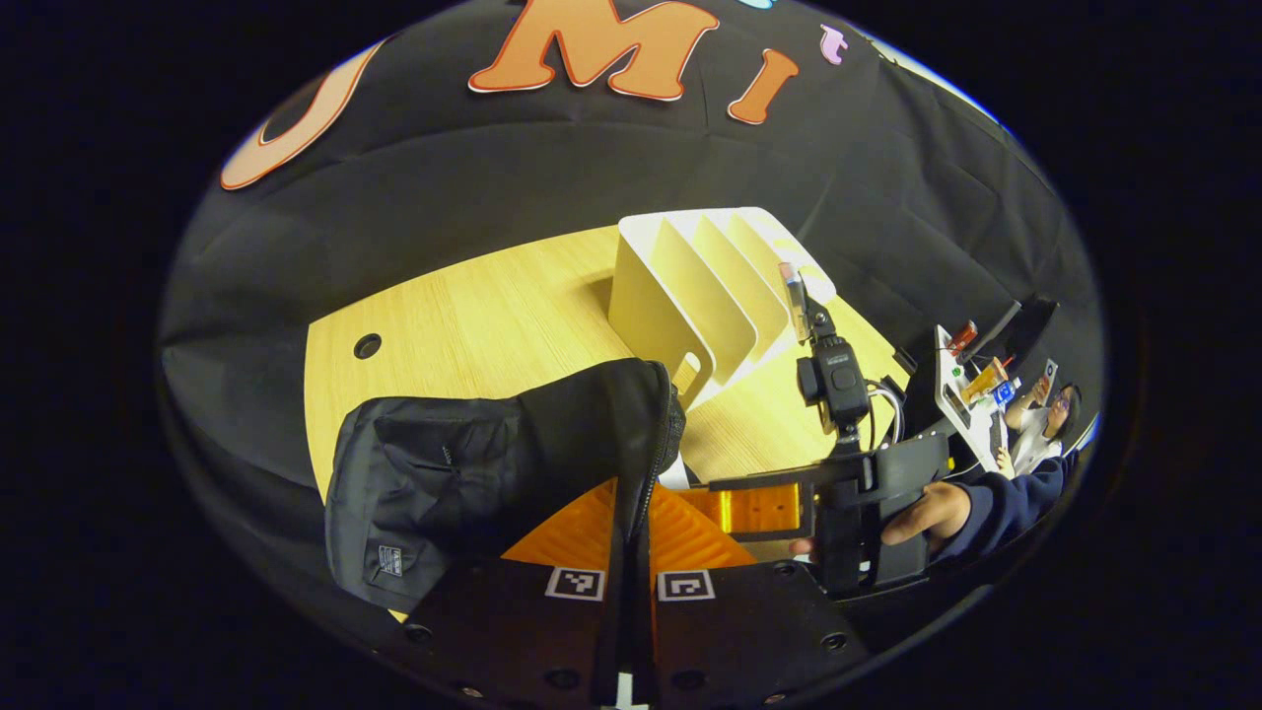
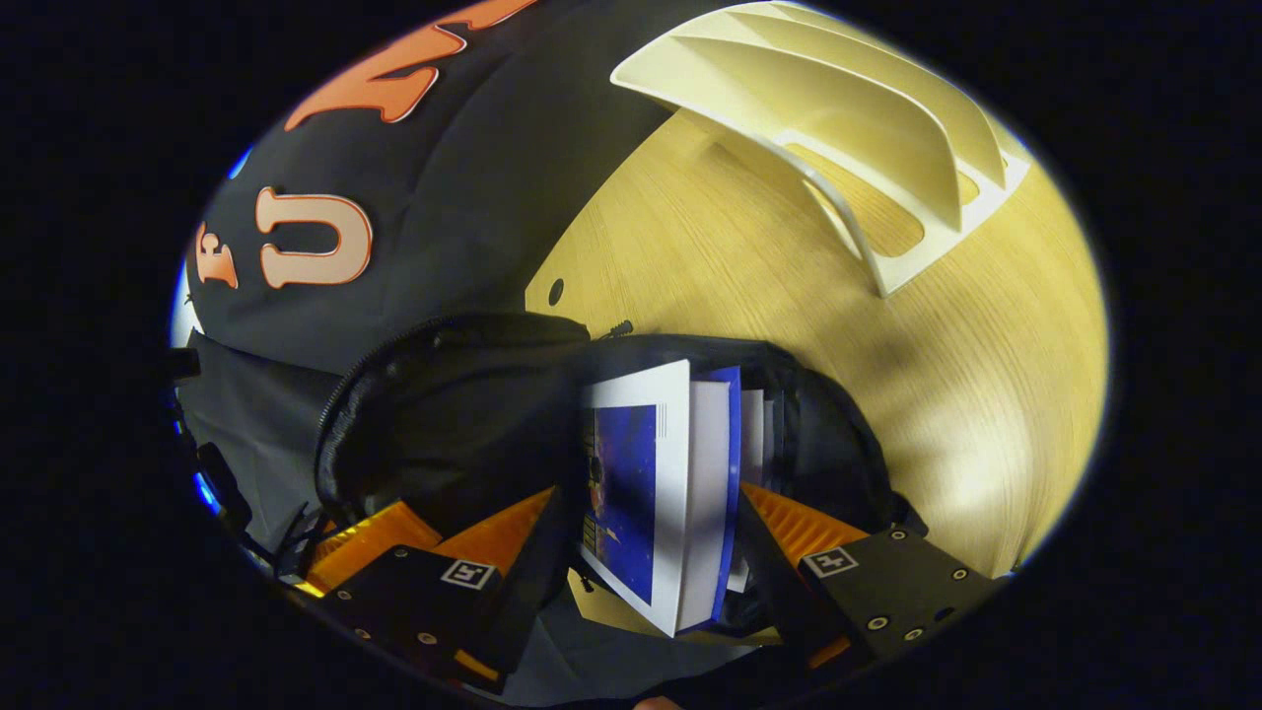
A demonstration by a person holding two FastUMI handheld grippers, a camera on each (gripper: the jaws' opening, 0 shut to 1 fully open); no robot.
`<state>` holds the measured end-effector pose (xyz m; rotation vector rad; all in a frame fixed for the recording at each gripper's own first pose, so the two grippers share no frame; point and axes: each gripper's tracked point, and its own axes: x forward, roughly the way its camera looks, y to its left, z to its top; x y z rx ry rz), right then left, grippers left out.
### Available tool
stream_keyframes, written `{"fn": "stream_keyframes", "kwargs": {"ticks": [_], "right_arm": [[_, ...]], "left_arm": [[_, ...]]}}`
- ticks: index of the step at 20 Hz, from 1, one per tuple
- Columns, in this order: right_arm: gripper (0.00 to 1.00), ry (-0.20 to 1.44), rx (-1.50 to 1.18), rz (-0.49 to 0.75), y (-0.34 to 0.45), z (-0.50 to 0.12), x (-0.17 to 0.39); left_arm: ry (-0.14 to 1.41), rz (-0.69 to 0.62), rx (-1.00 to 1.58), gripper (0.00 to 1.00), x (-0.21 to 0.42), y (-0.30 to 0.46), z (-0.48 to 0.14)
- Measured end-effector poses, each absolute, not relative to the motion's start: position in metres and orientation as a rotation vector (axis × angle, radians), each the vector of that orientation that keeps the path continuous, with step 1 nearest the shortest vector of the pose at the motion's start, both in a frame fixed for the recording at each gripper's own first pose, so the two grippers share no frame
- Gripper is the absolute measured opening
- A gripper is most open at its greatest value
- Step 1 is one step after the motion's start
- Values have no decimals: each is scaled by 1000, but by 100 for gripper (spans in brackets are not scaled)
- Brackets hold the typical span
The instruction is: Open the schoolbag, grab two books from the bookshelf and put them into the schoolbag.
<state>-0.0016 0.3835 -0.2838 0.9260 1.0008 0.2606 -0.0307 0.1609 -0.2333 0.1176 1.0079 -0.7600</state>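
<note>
Pale wood-grain table (image 1: 473, 325) with a round cable hole spreads across the left gripper view; the ribbed cream bookshelf (image 1: 690, 296) sits at one o'clock, the black fabric schoolbag (image 1: 493, 463) at seven. The left gripper (image 1: 631, 537) is pinched on the bag's zippered edge. In the right gripper view, the right gripper (image 2: 651, 552) clamps a glossy blue-covered book (image 2: 641, 493) above the open bag, bookshelf at one o'clock
</note>
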Motion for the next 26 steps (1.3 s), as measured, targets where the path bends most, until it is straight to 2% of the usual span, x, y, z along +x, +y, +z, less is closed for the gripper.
{"fn": "stream_keyframes", "kwargs": {"ticks": [7, 16, 19, 20, 21, 22, 26], "right_arm": [[98, 923, 897, 198, 337, -264, 1], [98, 806, 792, 168, 257, -226, 2], [98, 775, 770, 162, 223, -212, 0], [98, 760, 759, 155, 209, -208, 0], [98, 750, 747, 151, 197, -204, 1], [98, 737, 736, 152, 186, -200, 0], [98, 699, 690, 156, 150, -183, 1]], "left_arm": [[1011, -770, 111, 6, -33, 161, -239], [1023, -708, 209, 6, -42, 144, -252], [1034, -702, 183, 15, -53, 127, -249], [1037, -707, 173, 21, -58, 118, -248], [1039, -701, 176, 20, -60, 112, -247], [1037, -693, 178, 30, -62, 106, -246], [1020, -682, 147, 40, -71, 71, -235]]}}
